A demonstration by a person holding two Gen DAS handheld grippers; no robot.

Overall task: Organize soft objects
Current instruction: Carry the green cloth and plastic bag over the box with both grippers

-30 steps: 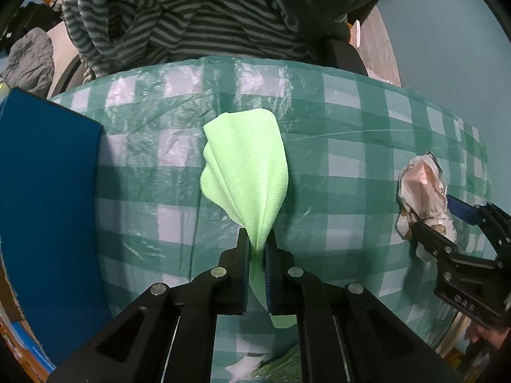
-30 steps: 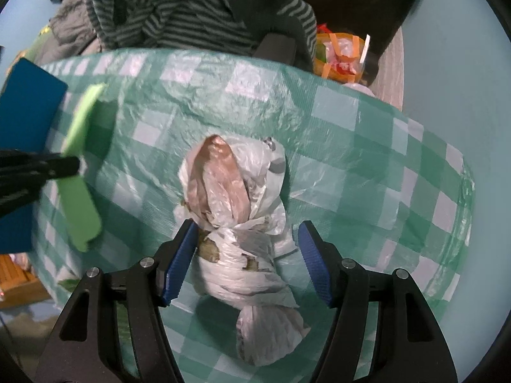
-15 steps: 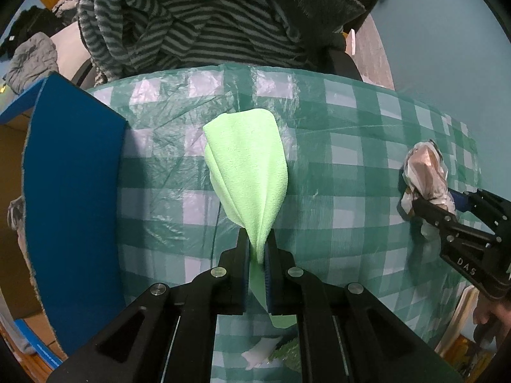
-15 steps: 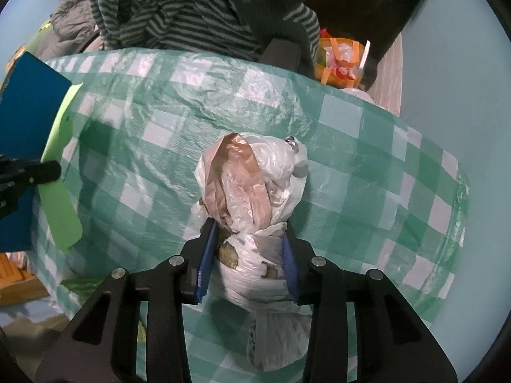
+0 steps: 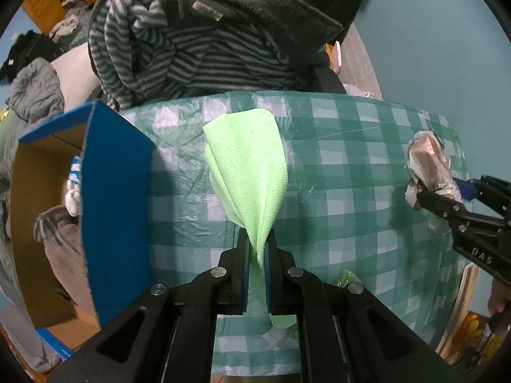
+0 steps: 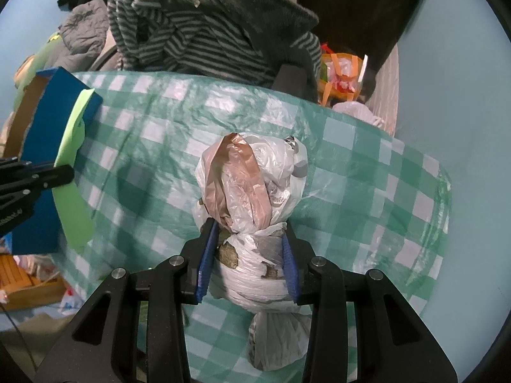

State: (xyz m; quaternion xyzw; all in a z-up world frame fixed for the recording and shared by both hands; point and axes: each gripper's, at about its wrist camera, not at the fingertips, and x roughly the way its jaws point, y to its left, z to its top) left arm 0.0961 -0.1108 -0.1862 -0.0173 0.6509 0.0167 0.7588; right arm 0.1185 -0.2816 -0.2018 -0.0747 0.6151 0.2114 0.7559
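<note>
My left gripper is shut on a light green cloth, which hangs from the pads above the green checked tablecloth. My right gripper is shut on a knotted bundle of white and brown plastic bags, also lifted off the table. In the left wrist view the bag bundle and the right gripper show at the right edge. The right wrist view shows the green cloth and the left gripper at the far left.
An open cardboard box with blue outer walls stands at the table's left side, with grey and white soft items inside. A chair heaped with striped and dark fleece clothing is behind the table. An orange bag lies beyond the right corner.
The right gripper closed on the bag bundle. Both grippers rose with their loads, so the table looks farther away and the box's inside has come into view.
</note>
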